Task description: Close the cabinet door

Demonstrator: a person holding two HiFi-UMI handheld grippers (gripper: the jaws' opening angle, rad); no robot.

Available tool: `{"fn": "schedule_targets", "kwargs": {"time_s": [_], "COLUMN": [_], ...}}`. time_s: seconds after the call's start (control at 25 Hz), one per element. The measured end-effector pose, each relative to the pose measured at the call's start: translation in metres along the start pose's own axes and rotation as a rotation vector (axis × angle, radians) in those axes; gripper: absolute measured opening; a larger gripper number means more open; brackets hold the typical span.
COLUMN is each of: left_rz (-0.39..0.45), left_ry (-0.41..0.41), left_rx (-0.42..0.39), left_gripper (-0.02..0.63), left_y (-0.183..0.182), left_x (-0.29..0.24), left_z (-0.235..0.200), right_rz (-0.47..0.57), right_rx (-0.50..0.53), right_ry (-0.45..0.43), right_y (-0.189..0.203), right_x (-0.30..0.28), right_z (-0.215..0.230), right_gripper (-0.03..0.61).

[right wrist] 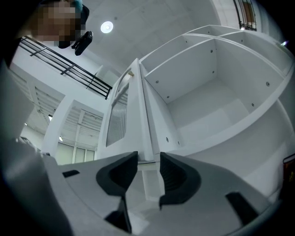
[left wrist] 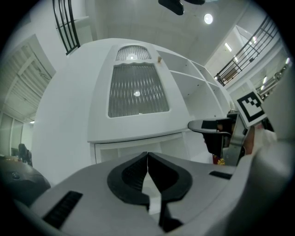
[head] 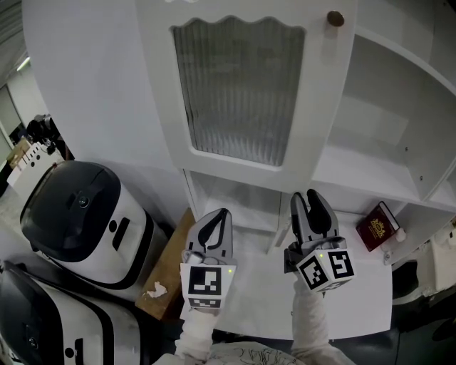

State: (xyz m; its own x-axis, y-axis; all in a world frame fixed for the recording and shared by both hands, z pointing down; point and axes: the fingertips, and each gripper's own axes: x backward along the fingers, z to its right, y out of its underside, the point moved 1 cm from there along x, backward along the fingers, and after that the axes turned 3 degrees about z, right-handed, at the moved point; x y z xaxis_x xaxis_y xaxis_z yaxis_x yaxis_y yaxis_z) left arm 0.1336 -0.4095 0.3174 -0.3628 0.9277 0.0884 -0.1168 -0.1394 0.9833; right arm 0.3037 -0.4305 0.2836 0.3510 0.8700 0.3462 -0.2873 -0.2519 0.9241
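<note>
The right gripper [right wrist: 148,162] has its jaws spread. The narrow free edge of the cabinet door [right wrist: 144,110] stands straight ahead of the gap and rises up and away from the jaw tips. The lower end of that edge sits just beyond the tips. A gap shows at either pad, so nothing is pinched, and whether a tip touches the edge cannot be determined. The long axis of the edge is upright and lies in line with the slot between the jaws. The door stands swung out toward this gripper. Its ribbed-glass face and knob [head: 335,18] lie to the left of the jaws, and the open compartment [right wrist: 216,92] with its shelves lies to the right. Closing the door therefore calls, as judged here, for a sweep to the right that carries the free edge into the cabinet front. The left gripper [left wrist: 147,157] has its jaws pressed together on nothing. It is held level on the glass-face side, with the door ahead of it and above, and it is farther from the free edge. The right gripper is the nearer tool.
</note>
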Motion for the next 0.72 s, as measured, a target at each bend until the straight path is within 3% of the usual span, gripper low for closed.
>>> {"fn": "schedule_targets", "kwargs": {"time_s": [0.72], "left_rz": [-0.017], "left_ry": [0.022], "left_rx": [0.007], "left_gripper": [0.005], "left_y": [0.011], "left_x": [-0.016], "left_z": [0.005], "right_rz": [0.002], "right_rx": [0.005], "right_ry": [0.048], "right_y": [0.004], "right_x": [-0.013], "right_z": [0.015], "right_gripper": [0.169]}}
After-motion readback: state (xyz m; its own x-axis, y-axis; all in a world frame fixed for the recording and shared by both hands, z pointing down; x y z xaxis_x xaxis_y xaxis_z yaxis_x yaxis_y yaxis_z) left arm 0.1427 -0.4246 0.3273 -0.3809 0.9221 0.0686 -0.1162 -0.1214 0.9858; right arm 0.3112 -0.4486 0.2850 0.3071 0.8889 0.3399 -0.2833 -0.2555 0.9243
